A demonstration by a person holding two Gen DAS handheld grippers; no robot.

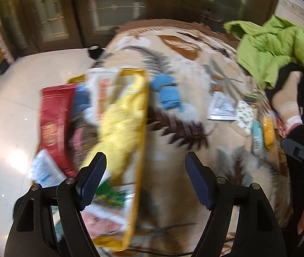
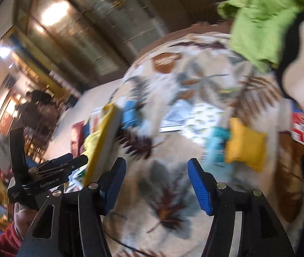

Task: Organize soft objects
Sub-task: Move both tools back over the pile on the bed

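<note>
Box [image 1: 122,141] at blanket's [image 1: 173,182] left edge, packets [image 1: 222,107] right, jacket [image 1: 276,49] behind.

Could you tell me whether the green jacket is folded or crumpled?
Crumpled: the green jacket lies bunched in uneven heaps on the patterned blanket.

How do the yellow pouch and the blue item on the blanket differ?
The yellow pouch is one flat, squarish piece; the blue item looks folded or bundled, though blur hides detail. The pouch lies among packets near the blanket's right side; the blue item lies beside the yellow bag. Both rest loose on the leaf-print blanket.
</note>
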